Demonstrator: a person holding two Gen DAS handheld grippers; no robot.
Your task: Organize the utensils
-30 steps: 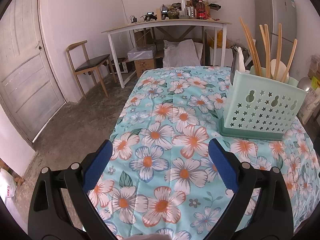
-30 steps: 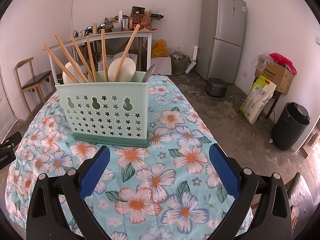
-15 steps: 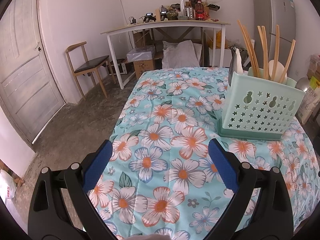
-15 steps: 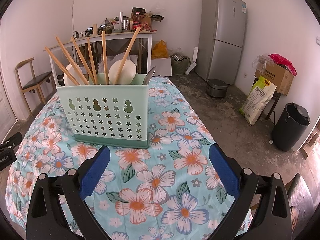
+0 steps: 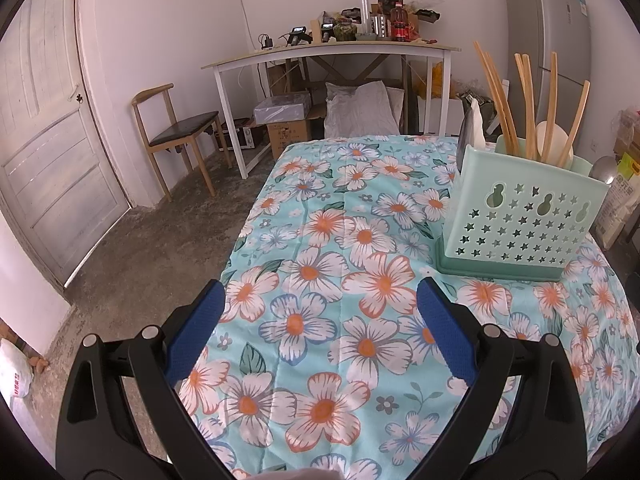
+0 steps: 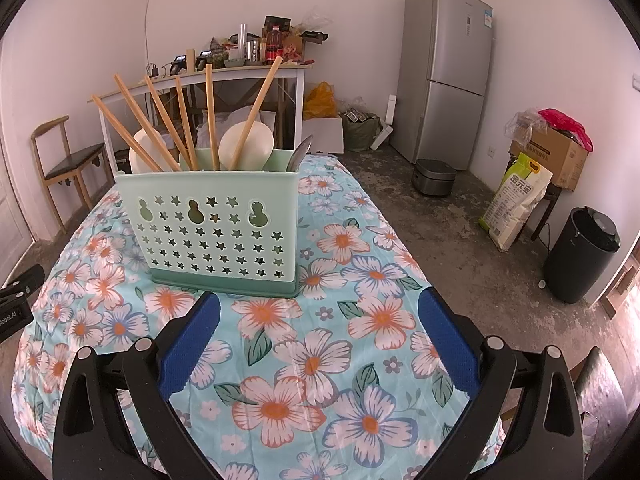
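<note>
both claws, left gripper (image 5: 320,316) and right gripper (image 6: 319,316), spread empty; ahead stands a mint-green perforated plastic utensil caddy (image 6: 216,232).

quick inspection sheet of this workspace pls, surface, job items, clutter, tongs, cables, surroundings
surface: table under a floral cloth; no loose utensils seen on it.
job's things: mint utensil holder upright on the cloth, holding wooden chopsticks, pale spoons and a metal utensil.
clutter: nothing seen on the cloth beside the holder.
grippers: left tongs open, empty, above the cloth; right tongs open, empty, just short of the holder.
cables: a cord hangs down the wall to the cluttered white desk.
surroundings: fridge, wooden chair, door, black bin, boxes and sacks on the concrete floor.
</note>
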